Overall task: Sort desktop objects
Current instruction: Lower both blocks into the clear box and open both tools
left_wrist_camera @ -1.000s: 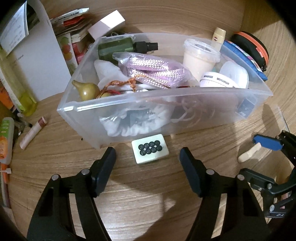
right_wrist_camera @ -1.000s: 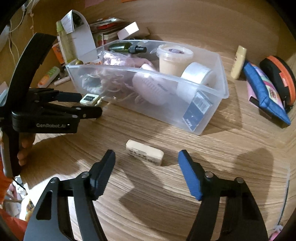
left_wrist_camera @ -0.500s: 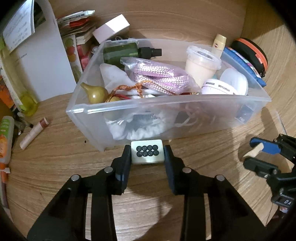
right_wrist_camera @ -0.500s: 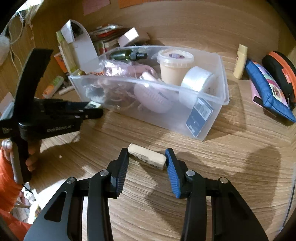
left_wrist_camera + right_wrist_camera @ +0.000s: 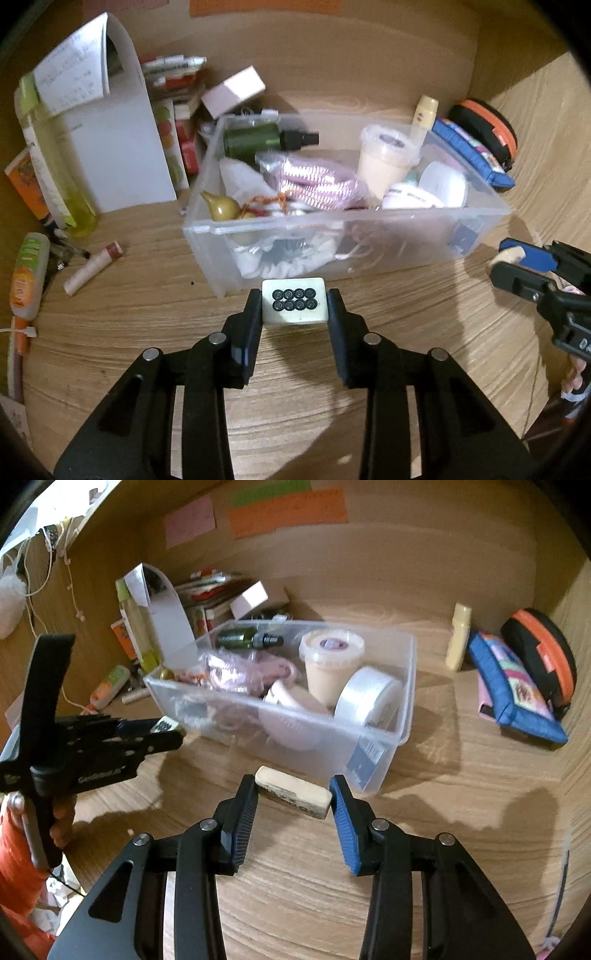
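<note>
Left wrist: left claw [image 5: 294,309] grips mahjong tile [image 5: 294,305] before bin [image 5: 347,236].

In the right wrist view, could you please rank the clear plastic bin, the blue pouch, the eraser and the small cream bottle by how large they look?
1. Clear plastic bin
2. Blue pouch
3. Eraser and small cream bottle: these look alike, and the eraser is much nearer the camera, so I would not rank them.
</note>
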A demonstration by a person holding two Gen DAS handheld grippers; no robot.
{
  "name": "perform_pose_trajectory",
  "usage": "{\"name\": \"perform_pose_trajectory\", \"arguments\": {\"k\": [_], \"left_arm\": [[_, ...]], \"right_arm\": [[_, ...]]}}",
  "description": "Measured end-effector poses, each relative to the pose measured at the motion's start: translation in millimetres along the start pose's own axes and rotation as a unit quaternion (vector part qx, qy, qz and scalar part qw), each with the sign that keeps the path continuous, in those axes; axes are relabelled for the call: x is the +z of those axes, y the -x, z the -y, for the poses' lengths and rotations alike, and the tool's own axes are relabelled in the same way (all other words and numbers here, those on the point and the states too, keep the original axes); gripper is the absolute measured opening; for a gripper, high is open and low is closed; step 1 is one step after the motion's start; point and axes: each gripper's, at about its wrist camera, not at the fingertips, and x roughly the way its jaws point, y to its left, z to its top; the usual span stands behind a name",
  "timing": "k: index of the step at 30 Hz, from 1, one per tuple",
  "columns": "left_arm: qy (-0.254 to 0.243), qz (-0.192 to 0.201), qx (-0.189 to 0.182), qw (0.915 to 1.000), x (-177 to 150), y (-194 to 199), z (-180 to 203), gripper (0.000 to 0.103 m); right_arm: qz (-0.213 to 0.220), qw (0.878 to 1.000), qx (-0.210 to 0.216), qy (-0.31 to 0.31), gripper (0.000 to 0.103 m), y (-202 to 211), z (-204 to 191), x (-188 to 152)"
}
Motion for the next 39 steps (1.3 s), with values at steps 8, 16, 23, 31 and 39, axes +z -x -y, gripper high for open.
{"name": "perform_pose_trajectory", "arguments": {"k": [8, 16, 23, 31, 39], "left_arm": [[0.002, 0.058, -0.013, 0.9982, 17, 39, 1, 0.034], [0.008, 0.08, -0.028, 0.9963, 50, 42, 0, 0.034], [0.014, 0.071, -0.044, 0.9964, 76, 27, 3, 0.034], [0.01, 0.027, -0.058, 0.9979, 95, -15, 15, 0.034], [0.019, -0.013, -0.085, 0.9961, 107, -43, 16, 0.034]], "right_arm": [[0.037, 0.999, -0.008, -0.004, 0.037, 18, 6, 23], [0.063, 0.998, -0.011, -0.013, 0.037, 19, 15, 48], [0.061, 0.998, -0.009, -0.008, 0.037, 6, 14, 60], [0.035, 0.999, -0.002, 0.003, 0.037, -20, 10, 68], [0.019, 0.999, -0.021, 0.029, 0.037, -35, 6, 71]]}}
